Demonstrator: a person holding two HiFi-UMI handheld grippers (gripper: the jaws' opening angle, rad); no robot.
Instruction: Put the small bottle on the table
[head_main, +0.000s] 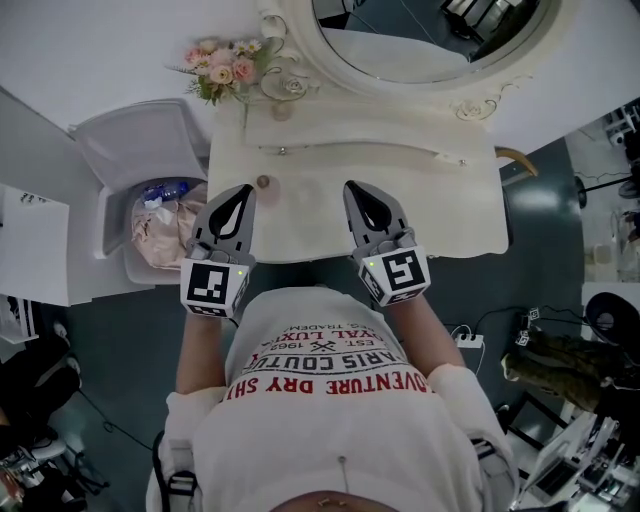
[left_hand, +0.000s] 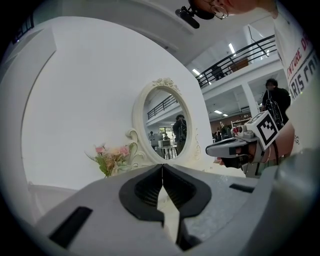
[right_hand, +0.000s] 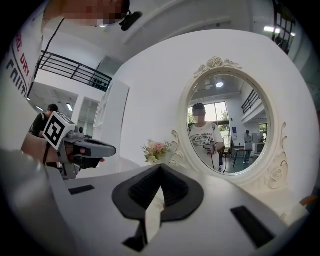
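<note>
1. Now, both grippers hover side by side over the near edge of the cream worktop (head_main: 440, 200), tips pointing toward the mirror (head_main: 400, 50).
2. Left gripper (head_main: 243, 192): its own view shows the jaws pressed together, dark pads meeting in a thin seam, nothing between them.
3. Right gripper (head_main: 353, 188): same story, jaws closed tip to tip and empty.
4. Just ahead of the left tips, and apart from them, a tiny brown-topped round thing stands on the worktop. It reads as the small bottle (head_main: 263, 182), though it is too small to be sure.
5. Neither gripper touches it, and the right one is well off to its side.
6. Flowers (head_main: 222, 68), pink and cream, sit at the back left corner of the worktop beside the mirror's ornate frame.
7. Left of the worktop an open white bin (head_main: 115, 150) holds crumpled pale material and a blue-and-white item (head_main: 163, 190) on top.
8. In each gripper view the other gripper shows off to the side, level with it.
</note>
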